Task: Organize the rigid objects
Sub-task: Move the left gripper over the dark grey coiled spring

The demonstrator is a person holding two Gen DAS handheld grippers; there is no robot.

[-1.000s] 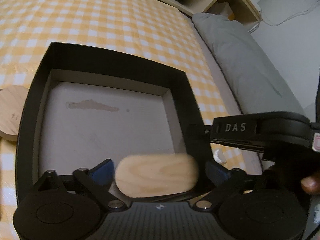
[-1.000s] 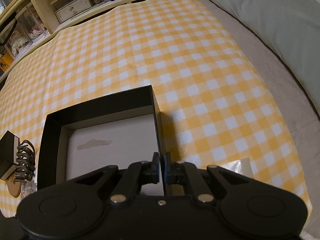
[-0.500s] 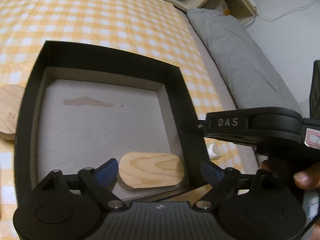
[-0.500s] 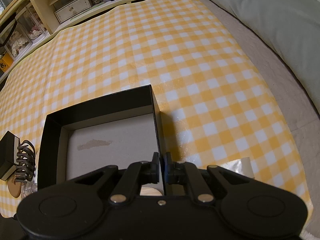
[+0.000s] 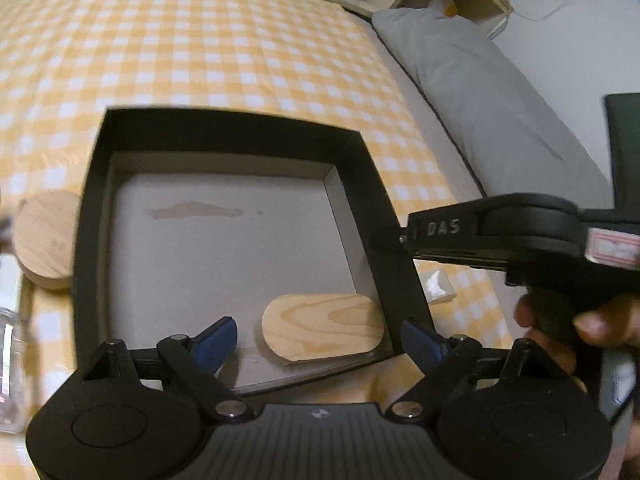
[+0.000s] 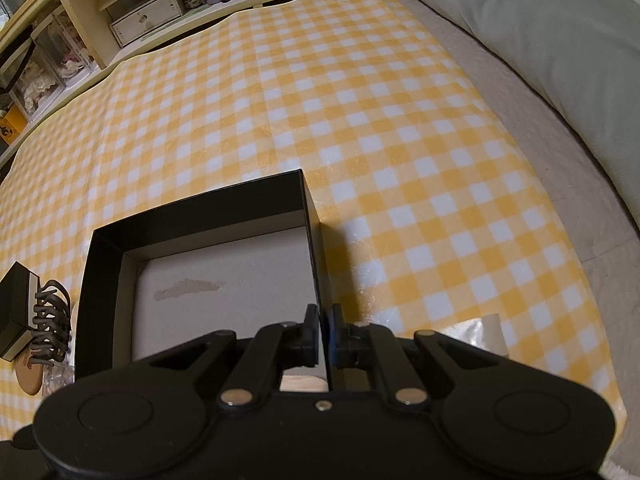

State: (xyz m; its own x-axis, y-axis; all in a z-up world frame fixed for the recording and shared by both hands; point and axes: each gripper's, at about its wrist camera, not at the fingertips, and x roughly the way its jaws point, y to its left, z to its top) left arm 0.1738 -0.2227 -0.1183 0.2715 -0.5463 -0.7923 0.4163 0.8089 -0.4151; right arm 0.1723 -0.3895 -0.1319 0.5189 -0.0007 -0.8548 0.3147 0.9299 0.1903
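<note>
A black open box (image 5: 368,184) with a grey floor lies on the yellow checked cloth. An oval wooden piece (image 5: 322,326) lies flat in its near right corner. My left gripper (image 5: 320,338) is open and empty just above the box's near edge, its blue pads (image 5: 214,342) spread either side of the piece. My right gripper (image 6: 323,332) is shut on the box's right wall (image 6: 312,240); it also shows from the side in the left wrist view (image 5: 404,238). A sliver of the wooden piece (image 6: 302,382) shows under it.
A round wooden disc (image 5: 46,236) lies left of the box, with a clear jar (image 5: 10,368) nearer. The right wrist view shows a small black box (image 6: 14,316), a black laced item (image 6: 50,320) and a plastic wrapper (image 6: 484,330). A grey pillow (image 5: 492,100) lies right.
The wooden piece left my left gripper and now lies on the box floor. The left gripper has pulled back and up. The right gripper stayed clamped on the box wall.
</note>
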